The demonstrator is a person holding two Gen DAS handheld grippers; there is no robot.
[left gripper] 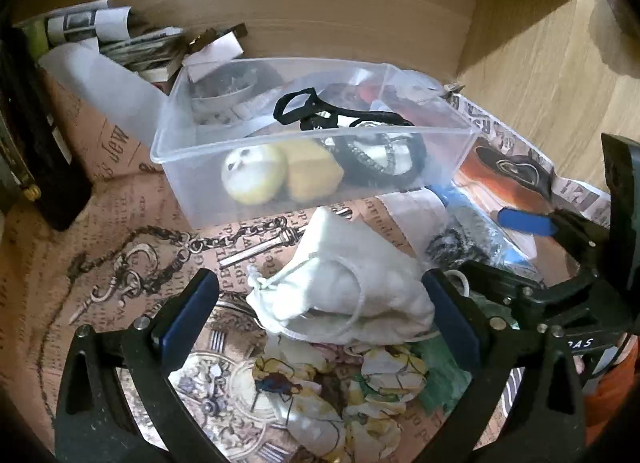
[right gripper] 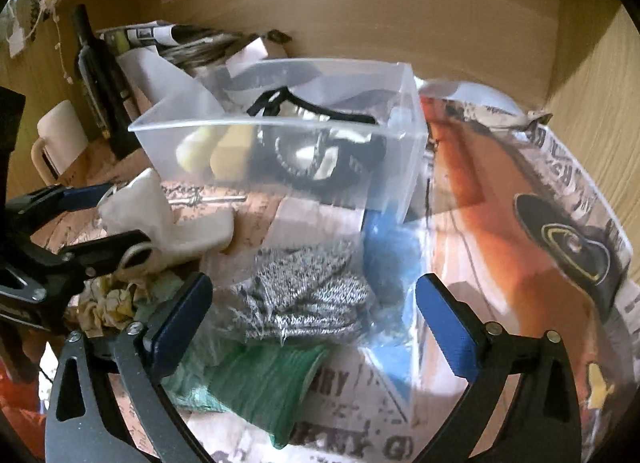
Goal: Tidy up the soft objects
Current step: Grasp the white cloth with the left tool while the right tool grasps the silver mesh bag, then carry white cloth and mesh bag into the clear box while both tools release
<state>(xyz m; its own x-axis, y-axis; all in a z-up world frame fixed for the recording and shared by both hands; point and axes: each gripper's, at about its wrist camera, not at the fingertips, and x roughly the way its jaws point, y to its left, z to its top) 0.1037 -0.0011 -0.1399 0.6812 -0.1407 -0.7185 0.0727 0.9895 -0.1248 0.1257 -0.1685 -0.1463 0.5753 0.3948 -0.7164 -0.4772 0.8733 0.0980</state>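
A clear plastic bin (left gripper: 200, 135) (right gripper: 396, 167) stands on the printed cloth and holds a yellow-white plush (left gripper: 254, 173), a yellow block (left gripper: 312, 169) and black straps (left gripper: 372, 159). A white drawstring pouch (left gripper: 344, 291) (right gripper: 148, 215) lies in front of it. My left gripper (left gripper: 320, 303) is open with its jaws on either side of the pouch. My right gripper (right gripper: 314, 311) is open over a bagged grey knit item (right gripper: 308, 295) and a green cloth (right gripper: 264, 379).
A floral cloth (left gripper: 340, 387) lies under the pouch. A dark bottle (right gripper: 100, 79), a cream mug (right gripper: 60, 135) and rolled papers (left gripper: 112, 35) stand at the back left. Wooden walls (left gripper: 360, 15) close in the back and right.
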